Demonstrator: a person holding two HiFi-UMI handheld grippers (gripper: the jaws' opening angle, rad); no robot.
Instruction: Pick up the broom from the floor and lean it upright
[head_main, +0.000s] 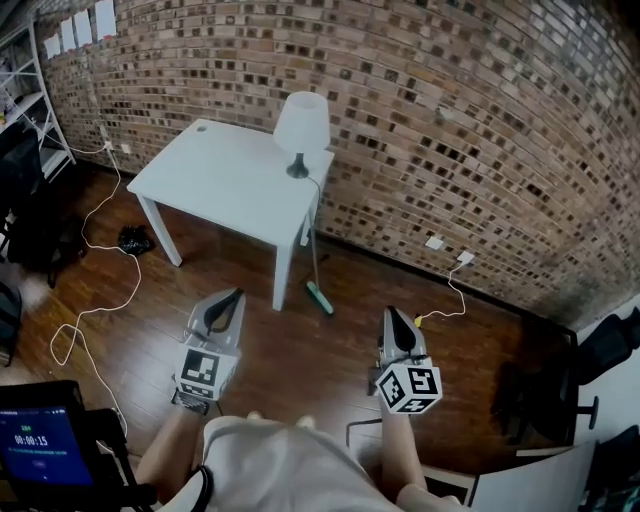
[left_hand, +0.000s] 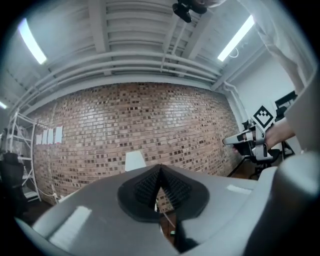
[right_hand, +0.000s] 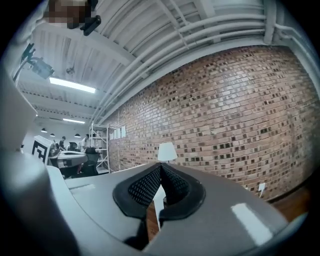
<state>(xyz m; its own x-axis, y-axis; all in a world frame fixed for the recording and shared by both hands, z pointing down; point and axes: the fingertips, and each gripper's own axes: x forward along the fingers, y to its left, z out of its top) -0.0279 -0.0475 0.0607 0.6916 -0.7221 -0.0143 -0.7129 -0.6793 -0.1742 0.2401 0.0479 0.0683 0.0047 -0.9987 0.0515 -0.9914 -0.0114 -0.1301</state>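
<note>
While the left hand-held gripper (head_main: 237, 295) and right hand-held gripper (head_main: 390, 313) are closed and empty, the green-headed thin-handled broom (head_main: 319, 294) stands ahead between them, upright against the white desk (head_main: 215, 180).

A loft-style office or lab: bare brick wall (head_main: 450, 120), wood floor (head_main: 300, 350), exposed ceiling pipes (left_hand: 140, 60), strip lights (left_hand: 242, 35), metal shelving (head_main: 30, 95), office chair (head_main: 612, 348), white table (head_main: 220, 180) with a lamp (head_main: 301, 125).

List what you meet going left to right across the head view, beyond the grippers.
metal shelf → white table → broom, at the table's right edge → wall sockets → black chair
</note>
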